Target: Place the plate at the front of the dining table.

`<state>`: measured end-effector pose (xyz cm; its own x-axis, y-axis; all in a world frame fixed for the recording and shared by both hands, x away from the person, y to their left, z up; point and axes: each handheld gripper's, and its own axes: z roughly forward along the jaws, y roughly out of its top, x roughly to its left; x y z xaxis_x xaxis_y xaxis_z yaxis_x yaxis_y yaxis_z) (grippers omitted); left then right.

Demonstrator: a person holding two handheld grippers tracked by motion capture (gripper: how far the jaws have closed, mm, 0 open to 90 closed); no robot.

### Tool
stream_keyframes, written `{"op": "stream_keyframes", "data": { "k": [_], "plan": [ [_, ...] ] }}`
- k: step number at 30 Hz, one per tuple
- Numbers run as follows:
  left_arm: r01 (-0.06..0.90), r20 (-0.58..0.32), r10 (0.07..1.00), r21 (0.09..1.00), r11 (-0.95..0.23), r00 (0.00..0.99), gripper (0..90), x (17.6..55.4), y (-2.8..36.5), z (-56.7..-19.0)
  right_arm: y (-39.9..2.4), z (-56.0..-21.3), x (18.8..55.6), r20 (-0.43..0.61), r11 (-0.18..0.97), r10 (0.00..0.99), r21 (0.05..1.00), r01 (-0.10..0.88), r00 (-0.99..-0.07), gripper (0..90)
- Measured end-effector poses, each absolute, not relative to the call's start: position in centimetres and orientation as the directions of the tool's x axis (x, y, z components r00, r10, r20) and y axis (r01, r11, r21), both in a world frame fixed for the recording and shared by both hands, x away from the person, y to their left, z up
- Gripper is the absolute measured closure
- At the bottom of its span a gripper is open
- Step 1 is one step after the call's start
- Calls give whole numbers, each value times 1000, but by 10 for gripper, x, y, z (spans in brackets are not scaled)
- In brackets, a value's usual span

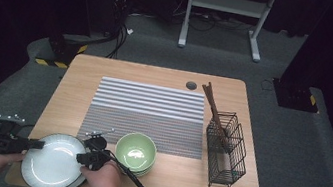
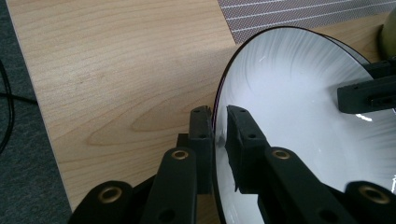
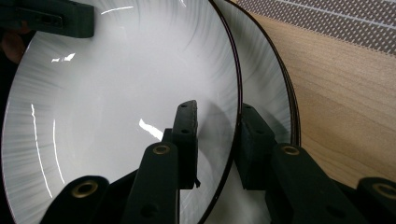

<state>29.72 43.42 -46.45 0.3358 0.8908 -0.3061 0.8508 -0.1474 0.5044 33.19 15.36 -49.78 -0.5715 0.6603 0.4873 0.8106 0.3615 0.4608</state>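
Gripping white plate point(image 1: 53, 160); unlabelled

Room dark. Grey carpet floor point(image 1: 161, 47). Wooden desk point(image 1: 248, 137) in middle. White metal frame point(image 1: 226, 4) at back. Black cables point(image 1: 118, 40) on floor. Yellow-black striped blocks point(image 1: 53, 63) at left.

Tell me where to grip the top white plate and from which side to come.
Grip the top white plate at its thin dark rim, from two opposite sides, as now: the left hand-held gripper pinches the left edge, the right hand-held gripper straddles the right. It appears to rest on a second plate, so only its raised rim offers a hold.
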Motion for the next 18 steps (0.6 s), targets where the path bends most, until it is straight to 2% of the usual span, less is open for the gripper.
{"op": "stream_keyframes", "data": {
  "k": [9,13,18],
  "plan": [
    [848,-309,890,510,-142,335,791,297,434,-466,155,-497,331,494,339,679,447,828,-544,724],
    [848,-326,883,512,-136,338,727,297,433,-467,155,-498,331,488,335,681,455,825,-546,735],
    [848,-306,891,511,-144,335,776,297,432,-467,154,-498,330,494,325,684,452,831,-536,744]
  ]
}}
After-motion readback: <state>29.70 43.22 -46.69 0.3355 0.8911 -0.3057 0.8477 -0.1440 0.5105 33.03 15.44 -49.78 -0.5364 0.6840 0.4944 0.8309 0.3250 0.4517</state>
